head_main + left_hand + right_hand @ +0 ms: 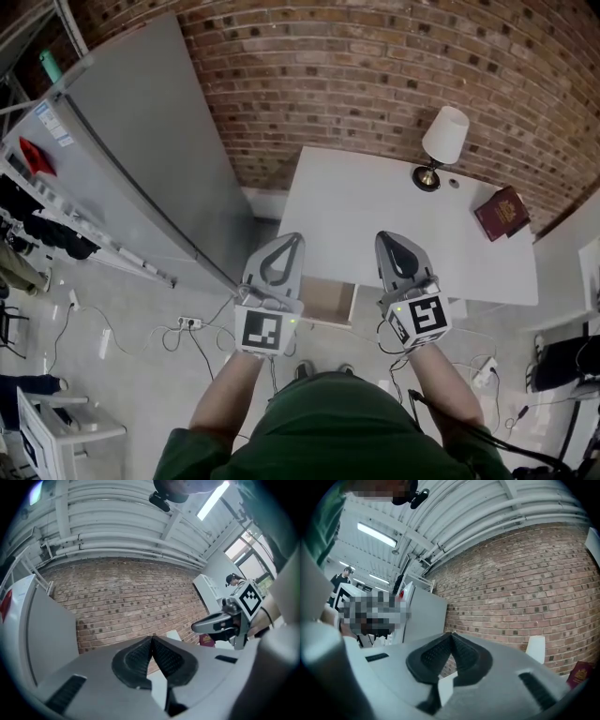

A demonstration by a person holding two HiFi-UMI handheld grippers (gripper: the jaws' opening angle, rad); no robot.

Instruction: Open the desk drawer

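Below the white worktop (375, 211) the drawer (328, 300) stood pulled out, brown inside showing, while left tongs (297, 238) and right tongs (382, 236) hovered pinched together.

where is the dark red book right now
In the head view, the dark red book lies at the far right corner of the white desk, right of the lamp, near the brick wall.

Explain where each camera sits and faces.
Head view: on the person's head, facing down at the desk; forearms, left hand-held gripper and right hand-held gripper show.
Left gripper view: on the left hand-held gripper, facing the brick wall; shut jaws show.
Right gripper view: likewise on the right one.
All share the red book.
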